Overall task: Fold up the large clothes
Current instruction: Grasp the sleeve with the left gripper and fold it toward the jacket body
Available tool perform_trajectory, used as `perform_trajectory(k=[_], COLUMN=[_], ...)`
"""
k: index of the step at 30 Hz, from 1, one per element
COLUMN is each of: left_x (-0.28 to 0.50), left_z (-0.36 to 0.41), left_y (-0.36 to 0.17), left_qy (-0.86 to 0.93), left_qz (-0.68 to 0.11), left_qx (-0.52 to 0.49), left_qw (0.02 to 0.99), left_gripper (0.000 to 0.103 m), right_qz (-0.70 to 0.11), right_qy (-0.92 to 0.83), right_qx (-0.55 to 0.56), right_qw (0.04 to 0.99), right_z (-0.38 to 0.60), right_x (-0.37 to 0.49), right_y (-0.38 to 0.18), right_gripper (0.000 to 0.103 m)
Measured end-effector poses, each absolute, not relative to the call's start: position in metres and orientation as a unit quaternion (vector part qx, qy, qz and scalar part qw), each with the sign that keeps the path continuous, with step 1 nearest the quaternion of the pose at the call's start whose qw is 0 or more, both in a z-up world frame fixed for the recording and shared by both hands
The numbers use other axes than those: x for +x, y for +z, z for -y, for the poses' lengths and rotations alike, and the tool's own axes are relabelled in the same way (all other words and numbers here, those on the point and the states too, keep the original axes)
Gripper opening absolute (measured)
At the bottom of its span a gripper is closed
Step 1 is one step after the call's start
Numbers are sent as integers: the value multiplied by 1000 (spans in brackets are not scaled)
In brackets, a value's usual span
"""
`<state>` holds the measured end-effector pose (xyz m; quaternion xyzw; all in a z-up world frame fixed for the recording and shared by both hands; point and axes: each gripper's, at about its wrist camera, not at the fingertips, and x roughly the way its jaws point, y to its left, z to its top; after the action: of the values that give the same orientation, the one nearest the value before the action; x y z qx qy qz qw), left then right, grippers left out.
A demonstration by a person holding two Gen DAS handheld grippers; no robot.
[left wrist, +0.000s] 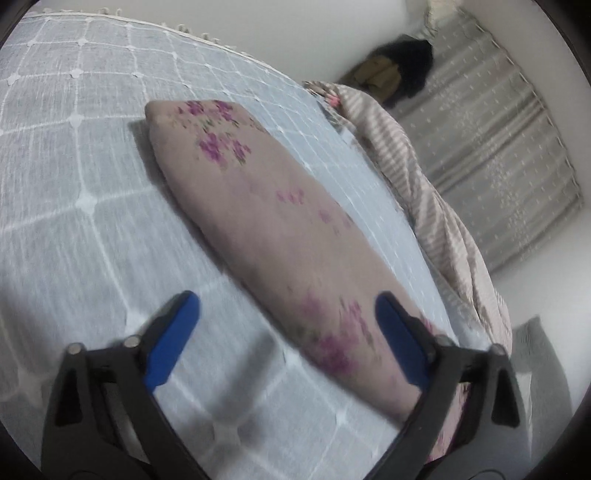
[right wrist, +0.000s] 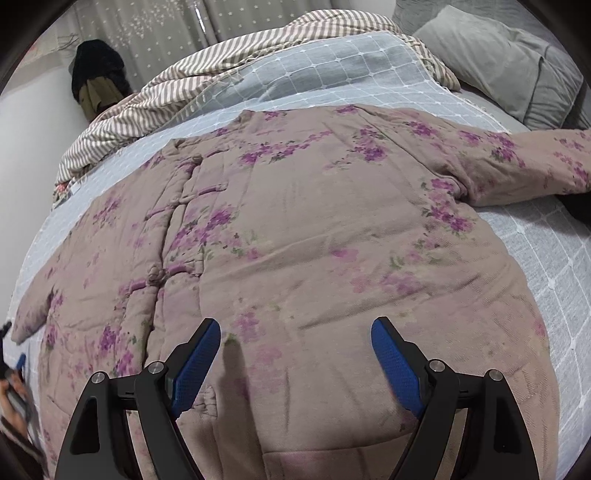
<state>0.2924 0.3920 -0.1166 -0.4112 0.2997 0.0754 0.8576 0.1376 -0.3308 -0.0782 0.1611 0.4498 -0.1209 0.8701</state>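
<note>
The padded jacket (right wrist: 295, 229) is dusty mauve-brown, scattered with purple flower sprigs and small green leaves. Under it, the bedspread (right wrist: 546, 266) is pale blue-grey, crossed by a white grid. A blanket (right wrist: 177, 92) bunched behind it has beige and white stripes. The pillow (right wrist: 509, 62) is plain grey. Both grippers have black arms and blue finger pads (right wrist: 397, 365).

A bed spread with a pale blue checked coverlet (right wrist: 546, 258) fills the room. A striped blanket (right wrist: 155, 99) lies bunched along its far edge, beside 1 grey pillow (right wrist: 491, 62). Grey star-patterned curtains (right wrist: 166, 33) hang behind, beside a white wall (left wrist: 295, 33).
</note>
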Motion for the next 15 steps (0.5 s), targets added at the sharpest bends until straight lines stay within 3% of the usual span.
perform_trajectory(k=[2,4,7,10,15], left_x=[307,317,320,322,325], left_z=[-404,-414,-420,-410,-377], left_y=[-120,-125,-127,-110,-54], left_qy=[93,111,111,110,90], left_qz=[-304,-313,-307,-297,-263], left_qx=[-433,-458,-489,-462,-385], left_qw=[844,825,809,829,880], left_gripper=[64,38,24,16,14], right_qz=[-452,-452,-456,-457,-453], right_qy=[-122,-125,-124,-124,-118], right_qx=[159,160,151,141,143], right_qw=[870,869,868,870,872], right_z=[329,328,324,322,321], right_x=[138,138,140,141,142], right_y=[-80,-81,-83,-83,-80], right_gripper=[85,85,85,85,85])
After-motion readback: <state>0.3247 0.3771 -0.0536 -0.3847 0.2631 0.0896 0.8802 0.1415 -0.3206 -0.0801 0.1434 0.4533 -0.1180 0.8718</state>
